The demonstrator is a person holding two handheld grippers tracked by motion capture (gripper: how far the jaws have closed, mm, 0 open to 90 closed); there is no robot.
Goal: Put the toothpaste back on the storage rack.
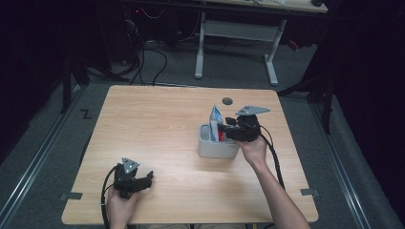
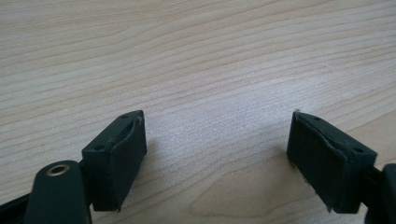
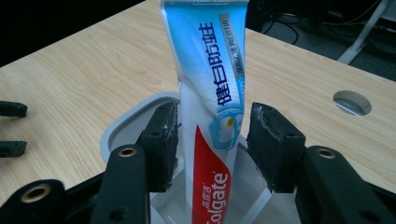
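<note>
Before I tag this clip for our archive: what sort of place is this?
Probably a lab or recording workspace: a bare wooden table, cables on grey carpet, and a second desk frame beyond, all ringed by dark curtains.

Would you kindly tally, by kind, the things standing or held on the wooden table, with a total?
Blue, white and red toothpaste tube, standing in the holder: 1
Pale grey plastic holder with compartments: 1
Black handheld two-jaw tools: 2, left tool and right tool
Total: 4
</note>
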